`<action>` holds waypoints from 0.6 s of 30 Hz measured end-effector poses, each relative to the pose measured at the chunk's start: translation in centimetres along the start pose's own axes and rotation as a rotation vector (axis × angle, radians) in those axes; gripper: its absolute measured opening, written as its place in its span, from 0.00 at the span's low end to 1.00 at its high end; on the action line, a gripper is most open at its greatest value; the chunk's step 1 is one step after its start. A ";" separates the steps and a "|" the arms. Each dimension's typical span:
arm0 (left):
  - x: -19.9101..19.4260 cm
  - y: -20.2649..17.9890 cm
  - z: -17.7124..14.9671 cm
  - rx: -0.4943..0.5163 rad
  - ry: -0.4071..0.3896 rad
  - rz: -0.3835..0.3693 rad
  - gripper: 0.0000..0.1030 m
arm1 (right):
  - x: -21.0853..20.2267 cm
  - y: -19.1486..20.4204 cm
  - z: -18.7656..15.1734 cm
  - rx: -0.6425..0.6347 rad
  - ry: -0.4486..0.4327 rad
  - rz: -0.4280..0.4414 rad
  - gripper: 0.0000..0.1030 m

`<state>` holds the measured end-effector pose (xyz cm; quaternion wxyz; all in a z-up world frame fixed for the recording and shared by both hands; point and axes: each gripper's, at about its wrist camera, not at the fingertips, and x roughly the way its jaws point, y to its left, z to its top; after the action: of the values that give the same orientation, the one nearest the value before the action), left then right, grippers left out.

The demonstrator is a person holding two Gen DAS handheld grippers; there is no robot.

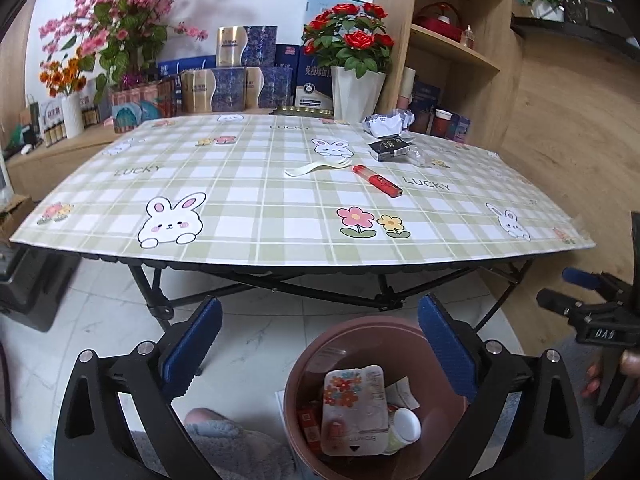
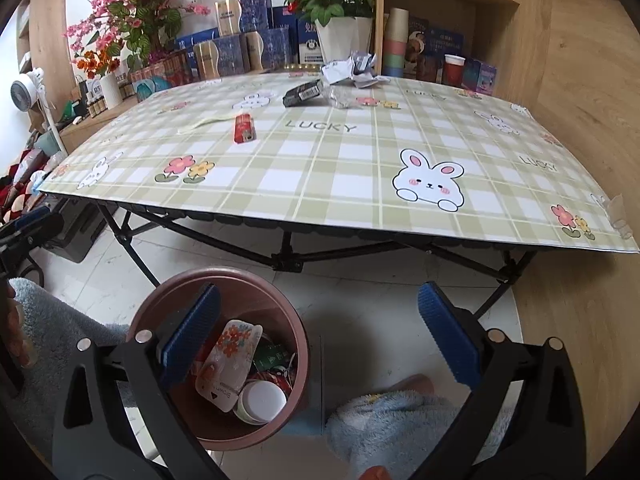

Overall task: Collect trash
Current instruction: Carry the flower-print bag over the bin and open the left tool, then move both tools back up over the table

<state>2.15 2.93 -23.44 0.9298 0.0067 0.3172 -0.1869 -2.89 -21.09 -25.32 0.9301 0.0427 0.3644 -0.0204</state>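
A brown bin [image 1: 360, 322] stands on the floor in front of the table and holds a flowered white packet [image 1: 352, 408], a white-lidded cup [image 1: 406, 426] and other scraps. My left gripper [image 1: 320, 318] hangs open and empty above its near left rim. My right gripper [image 2: 320, 300] is open and empty too, just right of the bin [image 2: 256, 280]. On the table lie a red tube [image 1: 376, 180], a cream strip [image 1: 316, 168], a black box [image 1: 390, 148], crumpled paper [image 1: 386, 122] and a clear wrapper [image 1: 424, 158].
The low folding table [image 1: 280, 248] has a checked rabbit-print cloth. Behind it stand flower pots [image 1: 358, 92], blue gift boxes [image 1: 228, 88] and a wooden shelf [image 1: 452, 48]. A person's knees in fluffy blue fabric [image 2: 400, 420] flank the bin. A fan [image 2: 28, 88] stands at far left.
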 end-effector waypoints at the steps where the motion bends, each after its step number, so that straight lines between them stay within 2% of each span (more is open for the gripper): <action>1: 0.1 -0.1 -0.1 0.011 0.001 0.001 0.93 | 0.0 -0.1 0.0 0.004 0.000 0.000 0.95; 6: 0.9 -0.9 -0.5 0.044 0.034 -0.021 0.93 | 0.1 -0.4 0.1 0.020 -0.001 0.010 0.95; 18: 1.0 -1.4 -0.6 0.054 0.036 -0.033 0.93 | 0.1 -0.1 0.5 0.008 -0.017 0.057 0.95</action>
<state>2.01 1.34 -24.34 0.9202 0.0301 0.3286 -0.2106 -2.47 -21.27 -25.06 0.9332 0.0566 0.3548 0.0044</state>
